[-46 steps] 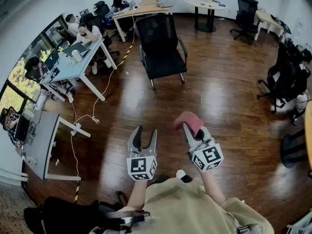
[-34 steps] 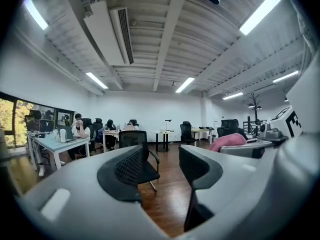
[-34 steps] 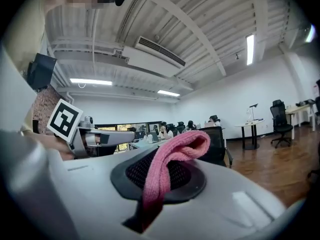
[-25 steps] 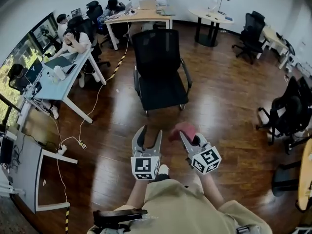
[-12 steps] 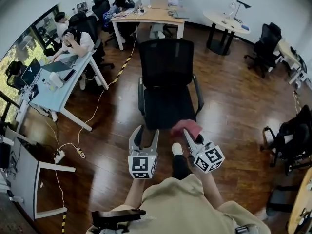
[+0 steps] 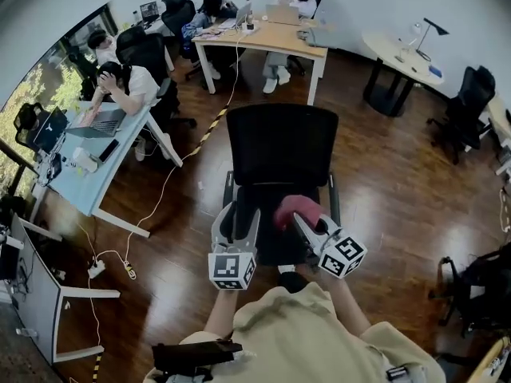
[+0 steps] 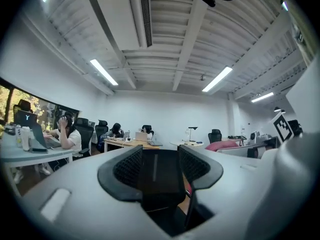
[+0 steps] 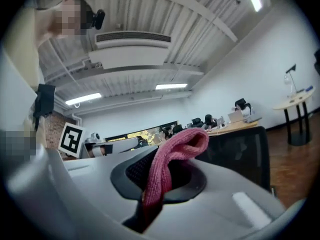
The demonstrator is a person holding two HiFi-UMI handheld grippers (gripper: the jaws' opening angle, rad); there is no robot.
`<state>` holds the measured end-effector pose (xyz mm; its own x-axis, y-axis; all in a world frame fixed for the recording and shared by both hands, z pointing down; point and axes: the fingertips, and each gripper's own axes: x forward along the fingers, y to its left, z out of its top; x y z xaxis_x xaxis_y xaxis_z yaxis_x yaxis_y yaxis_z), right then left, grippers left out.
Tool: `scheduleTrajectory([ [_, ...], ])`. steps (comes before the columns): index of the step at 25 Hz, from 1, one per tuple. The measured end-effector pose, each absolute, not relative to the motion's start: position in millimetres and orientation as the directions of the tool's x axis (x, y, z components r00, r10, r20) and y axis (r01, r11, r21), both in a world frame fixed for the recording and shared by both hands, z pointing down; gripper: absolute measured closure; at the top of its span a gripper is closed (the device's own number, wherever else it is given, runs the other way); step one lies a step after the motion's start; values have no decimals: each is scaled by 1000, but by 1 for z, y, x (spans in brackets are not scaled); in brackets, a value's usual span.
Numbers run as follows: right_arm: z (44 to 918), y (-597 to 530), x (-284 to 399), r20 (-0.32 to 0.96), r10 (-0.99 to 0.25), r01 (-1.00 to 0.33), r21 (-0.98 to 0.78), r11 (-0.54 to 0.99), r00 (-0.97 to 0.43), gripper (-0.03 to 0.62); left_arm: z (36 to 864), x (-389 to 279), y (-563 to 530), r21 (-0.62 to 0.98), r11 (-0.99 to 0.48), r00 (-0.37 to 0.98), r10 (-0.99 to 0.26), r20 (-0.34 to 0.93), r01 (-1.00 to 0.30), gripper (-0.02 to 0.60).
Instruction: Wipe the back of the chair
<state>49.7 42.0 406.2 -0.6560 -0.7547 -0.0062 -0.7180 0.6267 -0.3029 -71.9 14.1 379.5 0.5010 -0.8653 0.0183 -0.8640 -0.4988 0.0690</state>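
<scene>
Black mesh chair, pink cloth, glossy dark brown floor, black-and-white square markers.

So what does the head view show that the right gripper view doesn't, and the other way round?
Only the head view: the chair seat from above and the white cable trailing over the floor. Only the right gripper view: the ceiling lights, and the right gripper with its jaws closed on the cloth's lower end. Both: the pink cloth, the black chair back, the left gripper and the wooden desk with people.
</scene>
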Motion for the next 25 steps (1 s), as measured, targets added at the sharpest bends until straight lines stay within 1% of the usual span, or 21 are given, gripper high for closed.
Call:
scheduleTrajectory([
  [2,418,-9,67,10,-741,-699,-341,629,-671,574,381,-60,-22,76,-474,477,-879,17,-877,373],
  [4,430,-65,70,40,-724,-700,-300,648,-688,575,385,-59,-55,70,-448,451,-892,34,-891,373],
  [6,439,-120,57,58,-693,-683,-252,686,-718,575,390,-67,-84,70,-420,424,-904,54,-905,373],
  [9,454,-198,16,84,-636,-637,-225,738,-767,574,403,-84,-120,76,-376,382,-919,93,-923,373],
  [14,494,-310,-75,162,-548,-571,-222,790,-821,574,428,-107,-160,100,-327,341,-924,172,-940,373],
  [18,525,-387,-119,219,-558,-596,-197,778,-800,574,441,-120,-180,110,-306,324,-921,217,-946,373],
  [20,542,-415,-122,269,-581,-629,-148,763,-768,574,448,-126,-190,108,-302,319,-918,235,-947,373],
  [22,554,-430,-109,304,-613,-662,-84,745,-729,574,455,-132,-200,109,-303,321,-915,246,-947,373],
  [25,562,-433,-44,309,-693,-739,-53,672,-652,574,464,-133,-213,119,-326,346,-903,256,-938,373],
])
